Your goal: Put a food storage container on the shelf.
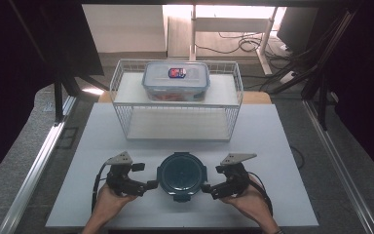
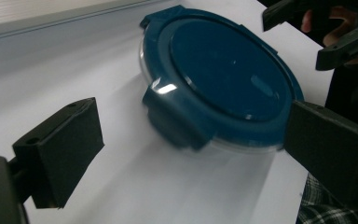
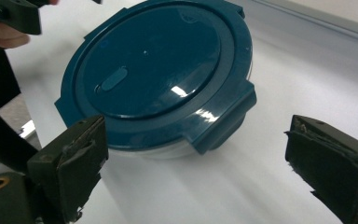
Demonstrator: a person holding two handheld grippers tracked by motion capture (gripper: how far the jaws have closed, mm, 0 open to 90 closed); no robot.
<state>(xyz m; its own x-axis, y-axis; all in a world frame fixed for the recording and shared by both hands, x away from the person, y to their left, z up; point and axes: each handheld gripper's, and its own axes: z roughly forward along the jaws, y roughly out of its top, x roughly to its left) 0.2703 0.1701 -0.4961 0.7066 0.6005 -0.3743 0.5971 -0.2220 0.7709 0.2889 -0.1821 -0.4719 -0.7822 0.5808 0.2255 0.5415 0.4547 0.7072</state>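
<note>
container: round clear food container with dark blue clip lid [image 1: 181, 176], on white table [image 1: 272, 146], near front edge, centred between both grippers
left gripper: [image 1: 152, 184] jaws spread wide, holding nothing, tips just beside container's left side; in left gripper view one lid clip tab [image 2: 175, 119] sits between the jaws
right gripper: [image 1: 206, 188] jaws wide apart too, empty, just beside container's right side; right-side clip tab [image 3: 223, 119] lies ahead between its jaws
step: looks like lining up on the side clips, likely to grip or unlatch
how to do well: centre each jaw pair on its tab, close both sides evenly, keep container flat so it doesn't slide or spin
edges: front table edge close behind the hands, don't drag container toward it
open room: bare table left, right and ahead up to the white wire rack [image 1: 175, 114]
rack: rectangular lidded box [image 1: 176, 80] on its top shelf, well apart from the work
</note>
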